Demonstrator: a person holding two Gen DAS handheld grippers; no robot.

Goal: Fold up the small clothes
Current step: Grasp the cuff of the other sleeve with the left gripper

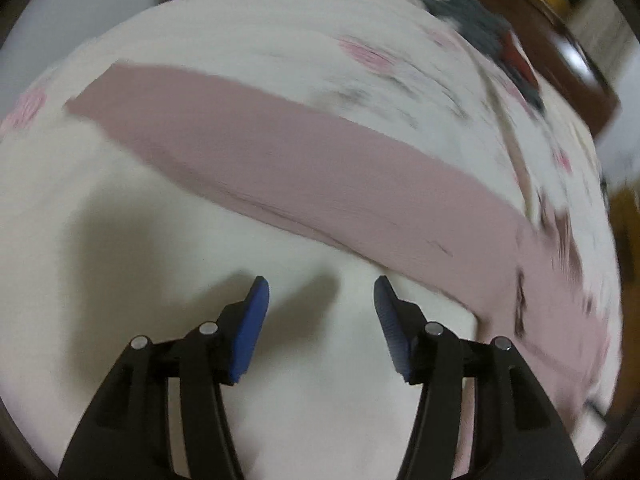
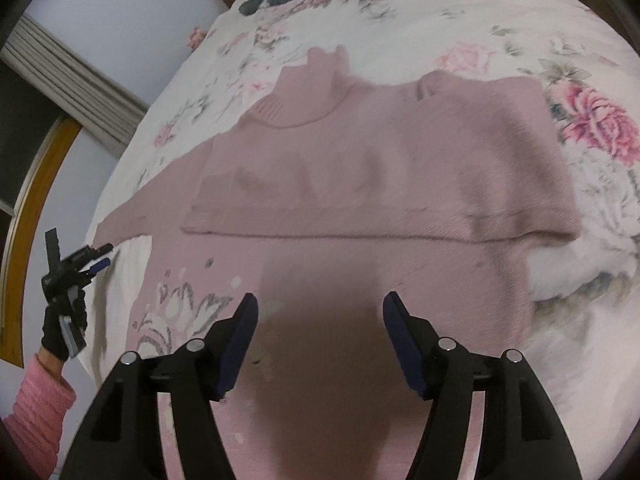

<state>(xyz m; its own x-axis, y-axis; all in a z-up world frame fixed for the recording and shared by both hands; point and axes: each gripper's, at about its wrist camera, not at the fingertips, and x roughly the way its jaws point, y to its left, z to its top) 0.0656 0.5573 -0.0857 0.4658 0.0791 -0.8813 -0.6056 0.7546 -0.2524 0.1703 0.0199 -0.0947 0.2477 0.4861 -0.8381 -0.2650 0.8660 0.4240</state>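
Both claws, left claw (image 1: 321,300) and right claw (image 2: 320,316), are hanging open and empty over the pink sweater (image 2: 380,160); being soft, limp knit, it is best pinched at its sleeve end (image 2: 116,224).

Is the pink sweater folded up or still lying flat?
Partly folded. The pink sweater has its bottom turned up, making a straight doubled edge, while one sleeve lies stretched out sideways.

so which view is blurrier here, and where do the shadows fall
Left wrist view: heavy motion smear across the pink sweater sleeve and floral bedspread; left gripper shadow on white cloth. Right wrist view: sharper; right gripper throws a dark shadow over the sweater's lower part.
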